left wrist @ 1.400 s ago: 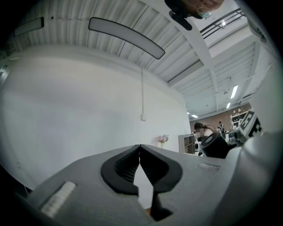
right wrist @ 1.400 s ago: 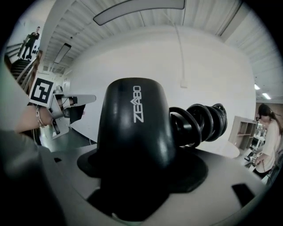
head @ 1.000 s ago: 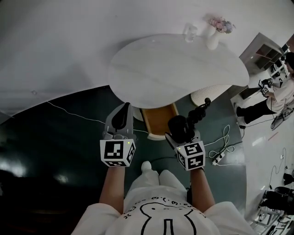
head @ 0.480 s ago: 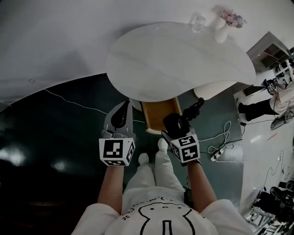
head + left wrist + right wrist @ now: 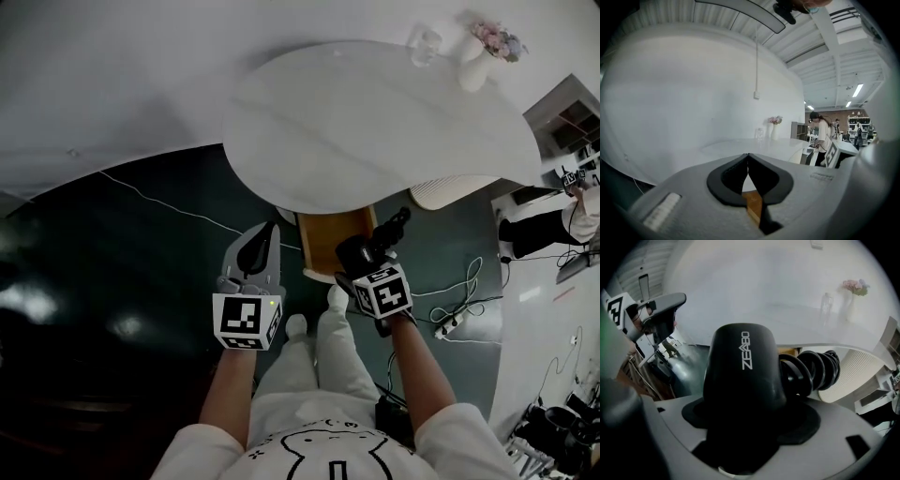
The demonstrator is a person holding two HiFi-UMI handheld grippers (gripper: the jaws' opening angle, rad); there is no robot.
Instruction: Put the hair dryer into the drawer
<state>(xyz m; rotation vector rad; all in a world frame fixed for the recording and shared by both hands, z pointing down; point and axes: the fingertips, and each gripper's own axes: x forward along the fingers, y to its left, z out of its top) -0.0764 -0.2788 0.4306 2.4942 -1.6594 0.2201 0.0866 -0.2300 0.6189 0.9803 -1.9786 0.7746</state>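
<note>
A black hair dryer [image 5: 366,251] with a coiled cord [image 5: 394,225] sits between the jaws of my right gripper [image 5: 364,258], which is shut on it. It hangs at the right front corner of the open wooden drawer [image 5: 330,242] under the white oval table [image 5: 375,122]. In the right gripper view the dryer's body [image 5: 740,371] fills the jaws and its cord [image 5: 813,371] coils off to the right. My left gripper [image 5: 267,239] is shut and empty, just left of the drawer. A strip of the drawer's wood [image 5: 752,204] shows below its closed jaws [image 5: 748,159].
A vase of flowers [image 5: 483,56] and a glass [image 5: 424,45] stand at the table's far right. A white ribbed round object [image 5: 450,190] sits under the table's right edge. A power strip with cables [image 5: 450,323] lies on the floor. Another person [image 5: 553,220] stands at the right.
I have stepped forward, one leg now out in front. Both grippers are nearer the drawer, and the right one has carried the dryer up to the drawer's right front corner.
</note>
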